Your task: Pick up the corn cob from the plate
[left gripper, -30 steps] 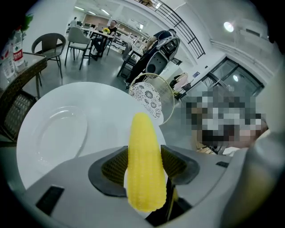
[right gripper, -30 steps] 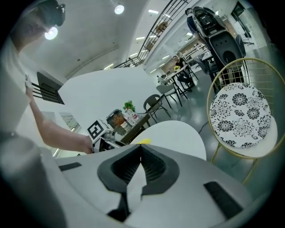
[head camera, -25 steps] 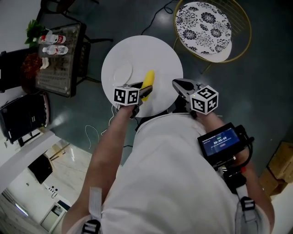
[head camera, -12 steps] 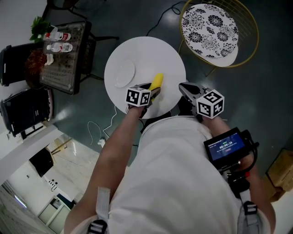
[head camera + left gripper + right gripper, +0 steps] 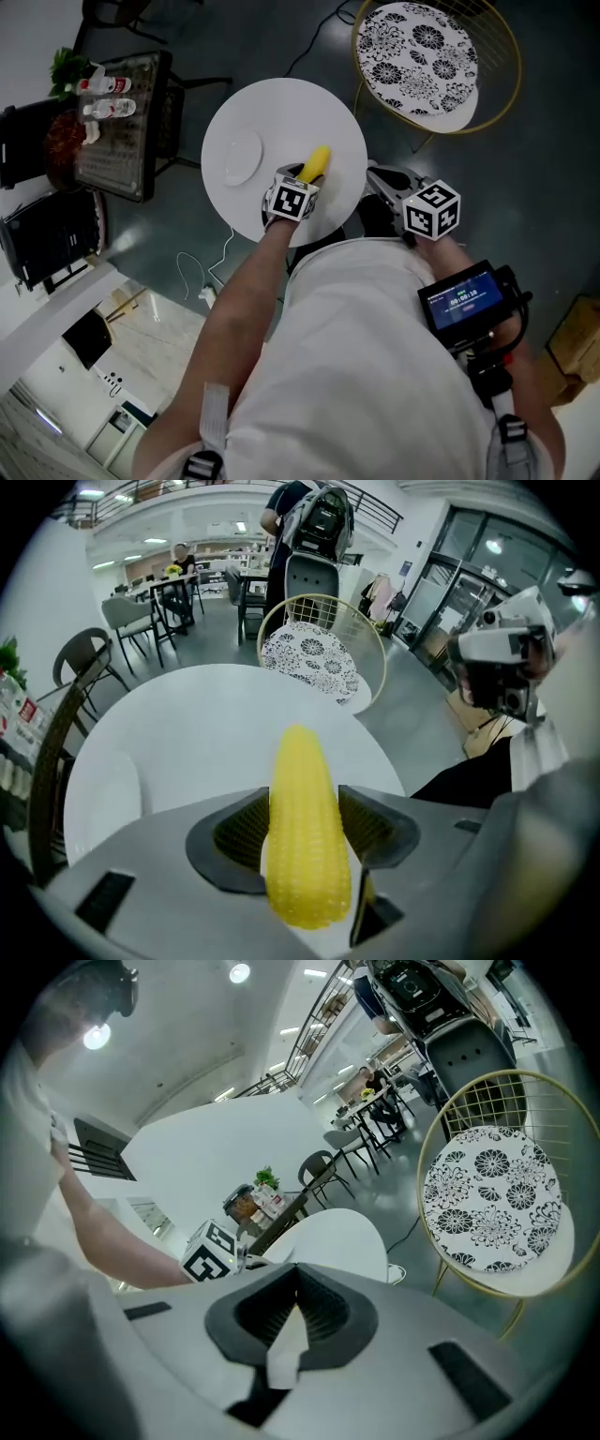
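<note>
The left gripper (image 5: 302, 185) has pushed in over the table's (image 5: 281, 112) near edge, jaws clamped on the corn (image 5: 315, 163), right of the plate (image 5: 242, 159). The right gripper (image 5: 380, 178) stays closed and empty, off the table's right edge.

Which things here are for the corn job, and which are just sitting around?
For the job: corn cob, left gripper shut on it, plate, white table.

Just around: flowery chair, bottles on the dark side table, idle right gripper.
</note>
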Available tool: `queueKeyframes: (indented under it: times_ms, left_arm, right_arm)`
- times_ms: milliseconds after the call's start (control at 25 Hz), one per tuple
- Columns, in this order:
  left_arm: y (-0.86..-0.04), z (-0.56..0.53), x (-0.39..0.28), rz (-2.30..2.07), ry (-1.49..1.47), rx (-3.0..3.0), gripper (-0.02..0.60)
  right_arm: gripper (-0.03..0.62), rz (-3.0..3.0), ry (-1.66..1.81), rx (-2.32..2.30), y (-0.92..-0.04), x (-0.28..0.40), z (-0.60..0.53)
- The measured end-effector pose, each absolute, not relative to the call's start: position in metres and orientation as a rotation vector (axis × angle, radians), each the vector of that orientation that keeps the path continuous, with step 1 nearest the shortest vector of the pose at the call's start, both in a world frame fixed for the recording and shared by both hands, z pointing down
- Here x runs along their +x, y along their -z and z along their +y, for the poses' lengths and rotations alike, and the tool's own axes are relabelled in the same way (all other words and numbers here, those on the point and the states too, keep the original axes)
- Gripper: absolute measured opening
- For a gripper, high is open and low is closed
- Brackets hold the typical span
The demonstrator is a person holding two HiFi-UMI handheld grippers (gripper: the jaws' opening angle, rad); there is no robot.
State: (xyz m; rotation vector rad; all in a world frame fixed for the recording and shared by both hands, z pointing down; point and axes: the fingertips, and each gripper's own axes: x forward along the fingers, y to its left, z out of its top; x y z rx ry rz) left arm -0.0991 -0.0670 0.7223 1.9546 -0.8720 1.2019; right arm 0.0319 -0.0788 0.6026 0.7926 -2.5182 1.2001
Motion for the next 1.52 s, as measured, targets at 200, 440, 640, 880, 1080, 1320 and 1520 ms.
queueKeyframes:
  times_ms: [200, 440, 640, 880, 1080, 1320, 1520]
  left_arm:
    - [-0.729, -0.065, -0.099, -0.883, -1.308, 1.98, 0.235]
    - [-0.737, -0.058, -0.098, -0.86, -1.428, 1.98, 0.235]
    - [-0.744, -0.065, -0.087, -0.845, -1.485, 1.986, 0.235]
    - [-0.746, -0.059, -0.096, -0.839, -1.57, 1.99, 0.235]
    - [-0.747, -0.054, -0.093, -0.814, -1.646, 1.977, 0.236]
    - [-0.735, -0.051, -0.095, -0.808, -1.596, 2.019, 0.236]
    - [-0.717, -0.051, -0.094, -0.857, -1.502, 2.056, 0.236]
  right_arm:
    - [0.008, -2.502, -1.213, 0.788, -0.604, 0.042, -0.081]
    - [0.008, -2.5, -1.212, 0.756, -0.606, 0.046, -0.084]
    - [0.009, -2.511, -1.201, 0.722, -0.608, 0.056, -0.1]
    - [0.008, -2.51, -1.194, 0.698, -0.609, 0.049, -0.101]
    - [0.008, -2.509, -1.183, 0.671, -0.608, 0.053, -0.098]
    - [0.008, -2.512, -1.176, 0.632, -0.609, 0.04, -0.095]
    - [0.008, -2.517, -1.172, 0.593, -0.608, 0.033, -0.092]
